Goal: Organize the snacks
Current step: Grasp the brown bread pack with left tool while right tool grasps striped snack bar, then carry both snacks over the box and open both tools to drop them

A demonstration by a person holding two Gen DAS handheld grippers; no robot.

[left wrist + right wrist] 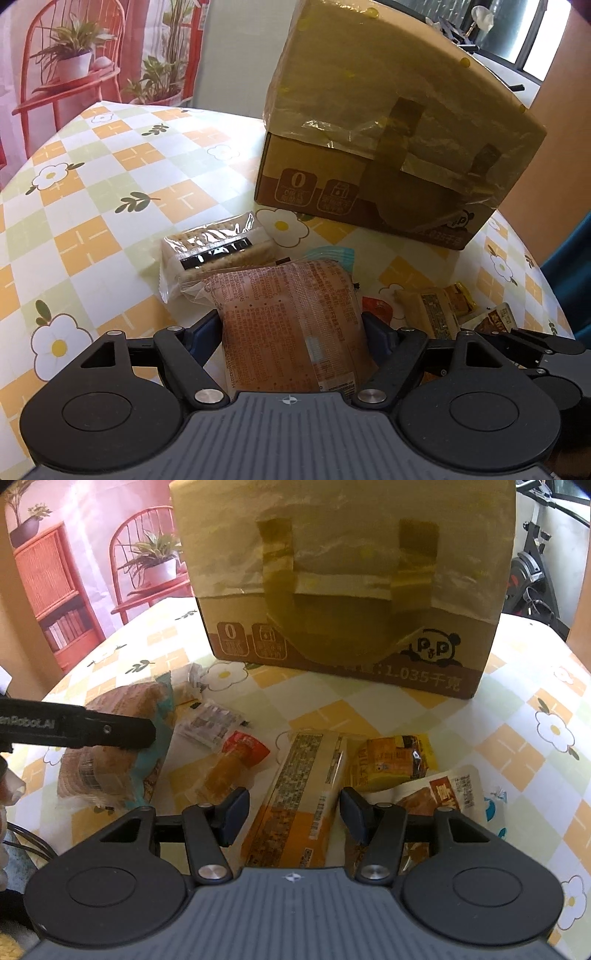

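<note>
Tilting downward over the bench (pixel 92 229), the left tool (pixel 291 328) clamps an orange-wrapped bread packet (pixel 291 317), its pads pressing both sides, with a clear cracker pack (pixel 214 251) just beyond on the left. The taped cardboard box (pixel 388 129) stands at the far side. Further right, the right tool (pixel 293 812) also angles down, jaws apart astride a long yellow snack bar (pixel 299 794) without touching it.
</note>
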